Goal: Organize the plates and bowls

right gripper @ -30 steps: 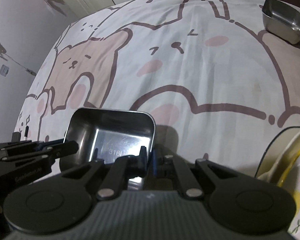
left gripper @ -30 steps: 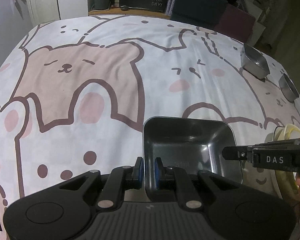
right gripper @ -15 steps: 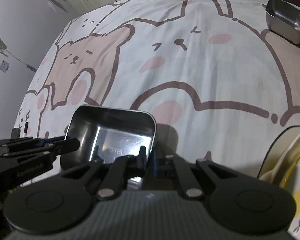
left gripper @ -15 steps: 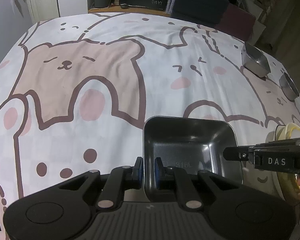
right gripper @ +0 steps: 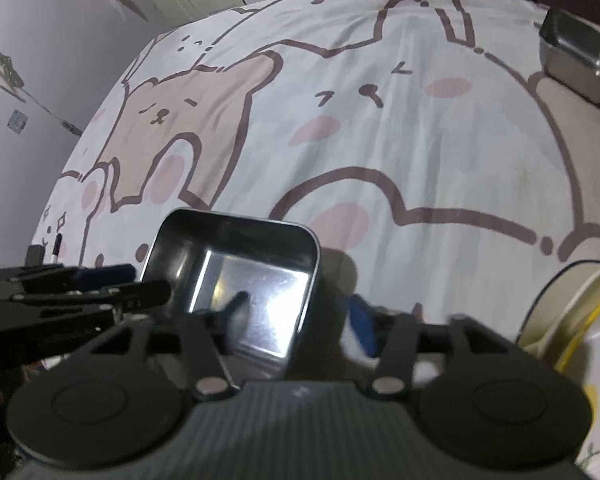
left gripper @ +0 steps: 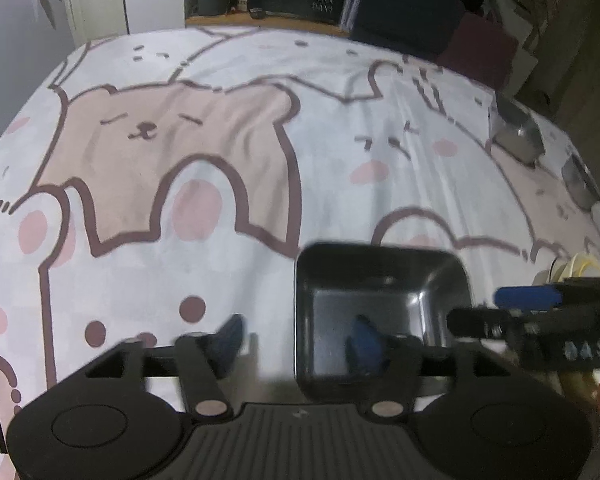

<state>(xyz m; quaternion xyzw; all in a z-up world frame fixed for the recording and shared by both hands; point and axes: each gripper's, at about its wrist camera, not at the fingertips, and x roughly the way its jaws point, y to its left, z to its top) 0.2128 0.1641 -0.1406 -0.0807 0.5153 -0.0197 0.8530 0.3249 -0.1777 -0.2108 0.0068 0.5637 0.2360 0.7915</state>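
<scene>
Steel, square and shiny, the tray (left gripper: 384,304) sits near on the soft bear-print cloth (left gripper: 228,152); the left gripper (left gripper: 296,340) straddles its left wall, jaws opening, pads off it; the right gripper (right gripper: 296,320) does likewise at its right wall; another steel tray (right gripper: 580,60) stands far right; rounded yellow-rimmed plates (right gripper: 572,320) crowd the near right.
</scene>
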